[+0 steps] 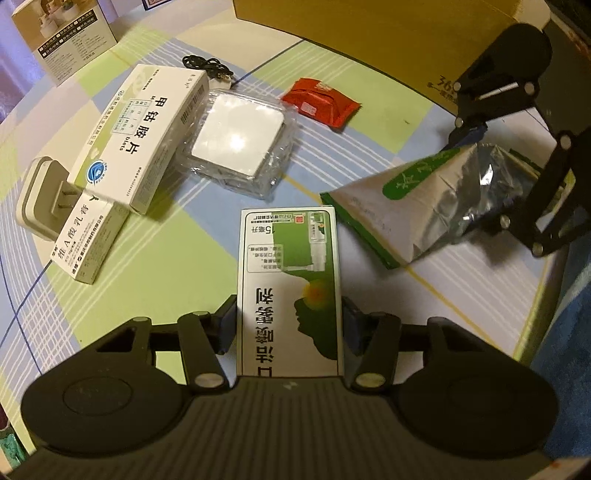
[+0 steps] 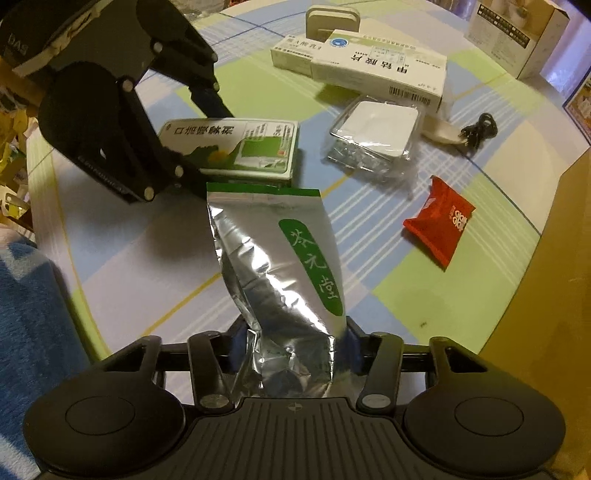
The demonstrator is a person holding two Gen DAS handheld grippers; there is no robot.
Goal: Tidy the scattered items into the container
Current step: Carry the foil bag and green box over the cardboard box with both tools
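Observation:
My left gripper (image 1: 290,325) is shut on a green-and-white spray box (image 1: 290,280), held just above the table; the box also shows in the right wrist view (image 2: 236,147). My right gripper (image 2: 295,343) is shut on a silver foil pouch with a green label (image 2: 291,266), also seen in the left wrist view (image 1: 417,199). The cardboard container (image 1: 388,44) stands at the far side; its wall shows in the right wrist view (image 2: 554,295). A red sachet (image 1: 321,101), a plastic-wrapped white box (image 1: 240,136) and a large white medicine box (image 1: 144,129) lie on the table.
A smaller white ointment box (image 1: 88,243) and a white plug adapter (image 1: 40,195) lie at the left. A black cable (image 1: 207,66) lies behind the medicine box. A printed carton (image 1: 62,33) stands at the far left. A blue cloth (image 2: 26,295) lies by the table edge.

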